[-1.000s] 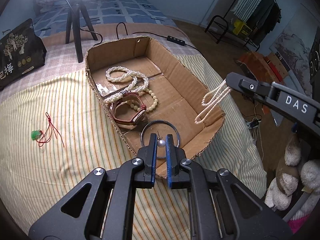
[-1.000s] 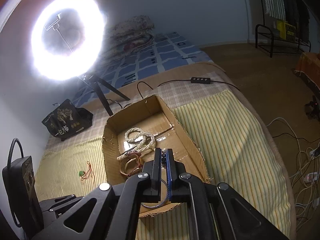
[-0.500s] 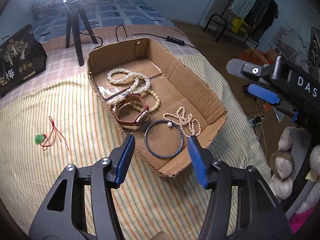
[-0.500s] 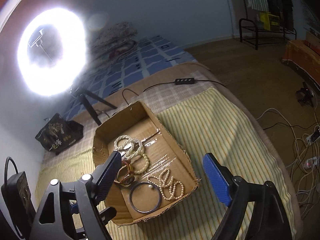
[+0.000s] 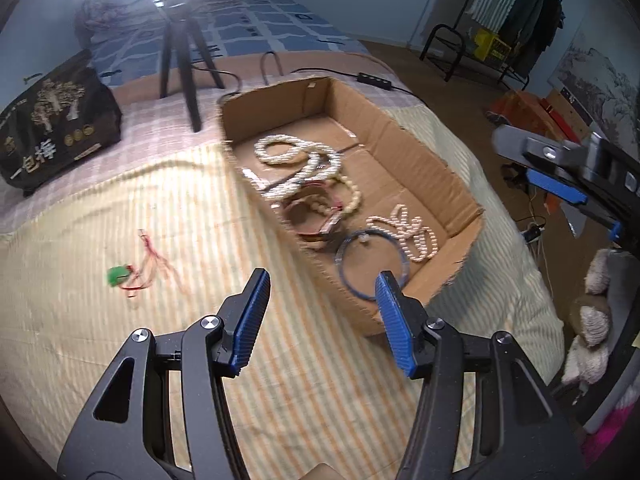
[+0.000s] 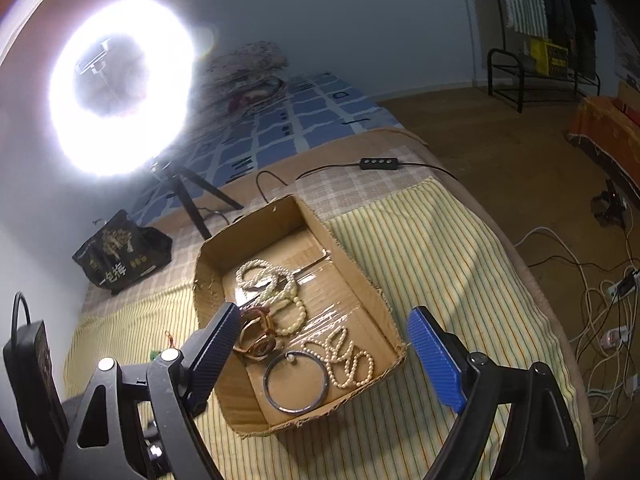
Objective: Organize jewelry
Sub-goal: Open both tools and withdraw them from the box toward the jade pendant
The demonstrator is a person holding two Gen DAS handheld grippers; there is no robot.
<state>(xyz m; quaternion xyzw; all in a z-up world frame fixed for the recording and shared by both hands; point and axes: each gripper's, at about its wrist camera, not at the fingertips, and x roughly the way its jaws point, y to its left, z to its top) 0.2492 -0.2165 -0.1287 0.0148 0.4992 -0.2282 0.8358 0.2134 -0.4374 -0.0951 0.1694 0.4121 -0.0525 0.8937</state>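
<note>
A striped yellow bedspread point(image 5: 120, 208) is spread over the bed, and a shallow cardboard box point(image 6: 224, 396) is parked on it; behind that a ring light point(image 6: 120, 88) on a black tripod point(image 5: 180, 60) is blazing away (half the right wrist view is washed out by it); a black printed bag point(image 5: 56, 120) is slumped off to one side of the tripod, and a cable with an inline switch point(image 6: 380, 163) is trailed across the plaid sheet past the box's far end. Inside the box a tangle of pearl strands point(image 6: 268, 280) is piled toward the far half, a brown watch point(image 6: 256, 340) is laid just in front of it, a dark bangle point(image 6: 296, 384) with a small pearl at its rim is seen flat near the front wall, and a looped pearl necklace point(image 6: 348, 360) is dropped just beside the bangle, touching it or nearly so. One piece is left outside: a green pendant on a red cord point(image 5: 120, 276), lying on the bedspread well apart from the box; nothing is found in the way of it. The left gripper point(image 5: 320, 296) is held about half open above the bedspread next to the box's near corner, empty; the right gripper point(image 6: 320, 332) has just been opening and is spread wide over the box, nothing gripped or touched.
</note>
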